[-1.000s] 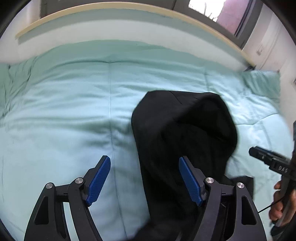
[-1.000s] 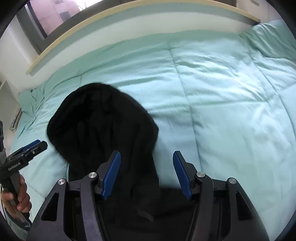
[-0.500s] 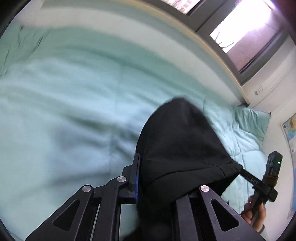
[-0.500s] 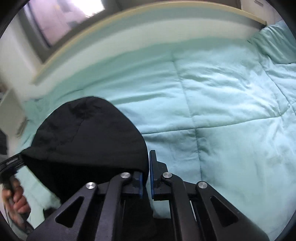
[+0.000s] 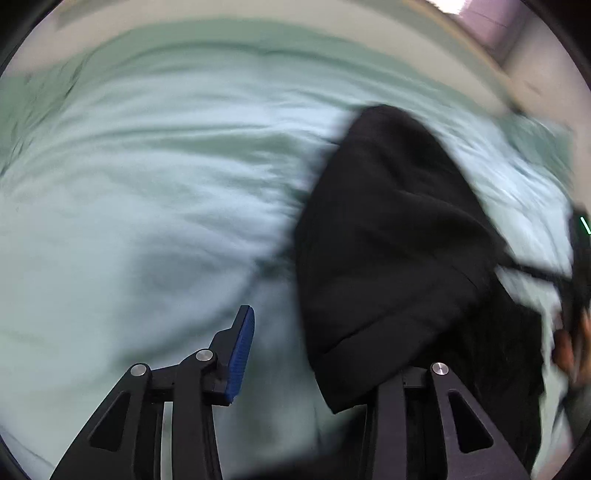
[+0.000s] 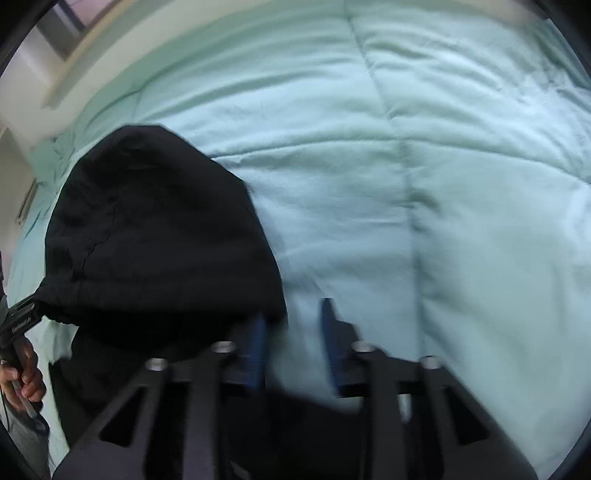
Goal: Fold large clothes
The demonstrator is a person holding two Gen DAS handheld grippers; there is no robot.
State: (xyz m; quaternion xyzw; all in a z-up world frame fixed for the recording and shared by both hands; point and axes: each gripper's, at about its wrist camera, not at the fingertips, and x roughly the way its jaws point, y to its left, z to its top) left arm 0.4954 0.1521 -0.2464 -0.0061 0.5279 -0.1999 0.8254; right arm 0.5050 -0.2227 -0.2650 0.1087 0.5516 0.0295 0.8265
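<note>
A black garment (image 5: 399, 236) lies bunched on the pale green duvet (image 5: 147, 184); its folded edge faces me. My left gripper (image 5: 317, 354) is open, its left blue pad (image 5: 240, 350) clear of the cloth, its right finger hidden under the black fabric. In the right wrist view the garment (image 6: 159, 229) fills the left. My right gripper (image 6: 291, 332) is open by a small gap, its left finger at the cloth's edge, nothing between the pads. The view is blurred.
The duvet (image 6: 443, 184) spreads wide to the right in the right wrist view. A cream bed frame (image 6: 110, 74) and a window (image 5: 491, 22) run along the far side. The other gripper and hand (image 6: 18, 350) show at the left edge.
Both grippers were shut on the garment's edge half a second ago and have now opened. The cloth has dropped back on the duvet. Both views are moving.
</note>
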